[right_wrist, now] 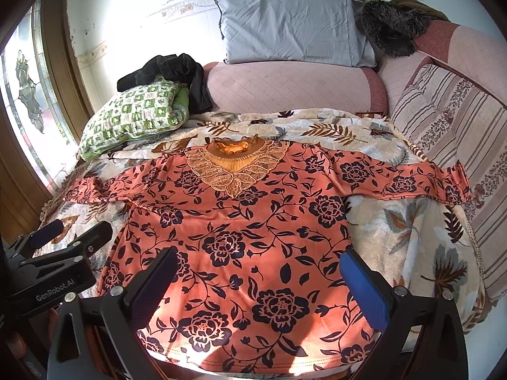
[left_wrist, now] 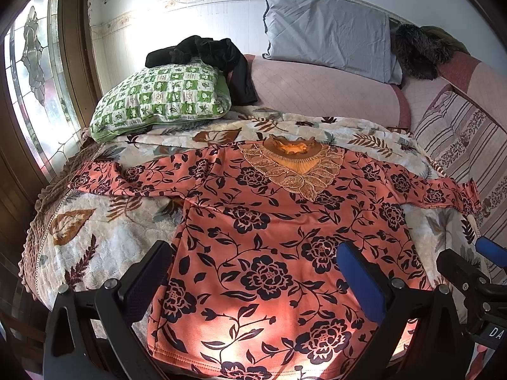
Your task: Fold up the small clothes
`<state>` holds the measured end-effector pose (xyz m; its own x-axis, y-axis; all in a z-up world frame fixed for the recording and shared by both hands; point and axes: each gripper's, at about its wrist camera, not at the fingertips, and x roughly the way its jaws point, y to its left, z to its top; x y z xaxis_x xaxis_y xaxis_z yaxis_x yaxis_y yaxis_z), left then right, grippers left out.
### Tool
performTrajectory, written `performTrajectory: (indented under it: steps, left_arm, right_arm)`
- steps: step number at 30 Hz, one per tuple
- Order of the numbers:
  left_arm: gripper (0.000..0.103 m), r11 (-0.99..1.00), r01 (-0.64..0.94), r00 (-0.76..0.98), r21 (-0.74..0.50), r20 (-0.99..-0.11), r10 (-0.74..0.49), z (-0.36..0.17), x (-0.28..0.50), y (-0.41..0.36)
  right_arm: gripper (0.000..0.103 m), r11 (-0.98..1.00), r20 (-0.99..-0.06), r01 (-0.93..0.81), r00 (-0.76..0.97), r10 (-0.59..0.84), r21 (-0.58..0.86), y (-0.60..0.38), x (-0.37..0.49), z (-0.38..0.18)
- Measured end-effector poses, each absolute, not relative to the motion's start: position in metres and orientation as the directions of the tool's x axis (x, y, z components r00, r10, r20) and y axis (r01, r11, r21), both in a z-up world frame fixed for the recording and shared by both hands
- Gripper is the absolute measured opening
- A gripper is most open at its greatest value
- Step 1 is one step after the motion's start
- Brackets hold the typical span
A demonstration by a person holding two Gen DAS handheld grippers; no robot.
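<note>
The left gripper [left_wrist: 253,272] stood with its jaws spread wide and nothing between them, hovering over the lower left part of a salmon-orange long-sleeved top printed with dark navy flowers and vines [left_wrist: 269,237]. The right gripper [right_wrist: 258,280] was likewise wide apart and empty, poised above the lower right part of the same top; whether either touched the cloth could not be told. The top lay flat and face up, both sleeves stretched out to the sides, its hem nearest the grippers and its gold lace collar [left_wrist: 293,166] pointing away. It rested on a cream fleece blanket patterned with brown and grey leaves [left_wrist: 95,228] covering the bed. Beyond the collar sat a long pink quilted bolster [left_wrist: 323,91], with a grey pillow [left_wrist: 329,31] leaning on the wall behind it. To the left lay a green-and-white checked pillow [left_wrist: 161,98] with a crumpled black garment [left_wrist: 215,57] draped over its far edge. A striped pinkish cushion [right_wrist: 453,133] stood at the right.
</note>
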<state>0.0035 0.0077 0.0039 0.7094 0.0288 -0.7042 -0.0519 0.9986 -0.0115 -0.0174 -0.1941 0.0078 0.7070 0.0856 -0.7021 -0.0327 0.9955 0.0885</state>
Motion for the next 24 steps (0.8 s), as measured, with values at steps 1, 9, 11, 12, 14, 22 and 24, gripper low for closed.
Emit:
performTrajectory:
  steps: [1,9,11,12,14,22,24]
  left_arm:
    - [0.103,0.999,-0.052,0.710,-0.011,-0.704,0.030,0.004,0.003,0.008]
    - [0.103,0.999,-0.050,0.707,-0.013,-0.707,0.026,0.000,0.006,0.009]
    - [0.103,0.999,-0.047,0.703,-0.024,-0.711,0.016,-0.004,0.008,0.012]
    - [0.103,0.998,-0.047,0.697,-0.043,-0.717,0.002,-0.006,0.011,0.016]
    - [0.103,0.992,-0.052,0.675,-0.115,-0.736,-0.050,-0.015,0.016,0.030]
    - [0.103,0.920,-0.295,0.544,-0.259,-0.837,-0.061,-0.080,0.047,0.129]
    - [0.103,0.903,-0.351,0.530,-0.250,-0.848,-0.029,-0.089,0.050,0.150]
  right_arm:
    - [0.103,0.995,-0.703,-0.034,0.706,0.087,0.090,-0.193,-0.018,0.008]
    - [0.103,0.995,-0.711,-0.034,0.697,0.091,0.095,-0.194,-0.011,0.003]
    - [0.103,0.995,-0.710,-0.034,0.698,0.092,0.096,-0.195,-0.011,0.003]
    - [0.103,0.994,-0.710,-0.036,0.697,0.098,0.101,-0.195,-0.011,0.003]
    - [0.103,0.986,-0.699,-0.043,0.700,0.144,0.161,-0.207,-0.009,-0.001]
    - [0.103,0.650,-0.550,0.254,0.778,0.302,0.716,-0.418,0.027,-0.083]
    - [0.102,0.523,-0.543,0.362,0.804,0.244,0.771,-0.487,0.042,-0.112]
